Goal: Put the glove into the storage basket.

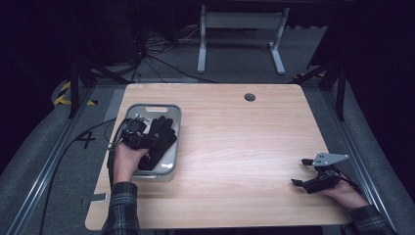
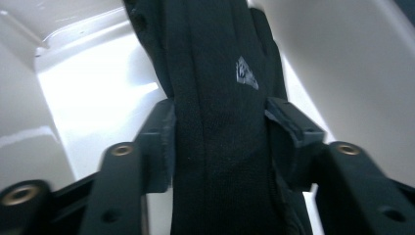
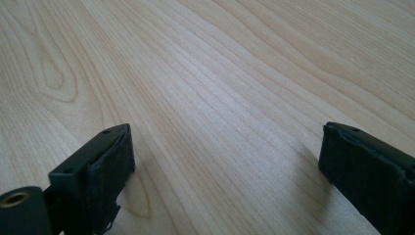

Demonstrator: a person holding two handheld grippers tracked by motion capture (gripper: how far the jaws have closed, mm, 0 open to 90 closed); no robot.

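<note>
Right hand-held gripper (image 1: pixel 304 172) low over bare tabletop (image 1: pixel 235 142) near right edge, jaws wide apart, empty. Left hand-held gripper (image 1: pixel 138 128) inside grey bin (image 1: pixel 177 113) at left, jaws clamped on black glove (image 2: pixel 220 122); glove lies along bin floor.

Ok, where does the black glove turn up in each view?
High view: the glove lies in the grey bin at the table's left, under the left hand-held gripper.
Left gripper view: the glove runs up the middle, clamped between the jaws.
Right gripper view: bare wooden table between open jaws; no glove.
Shared landmark: the bin's pale wall.
</note>
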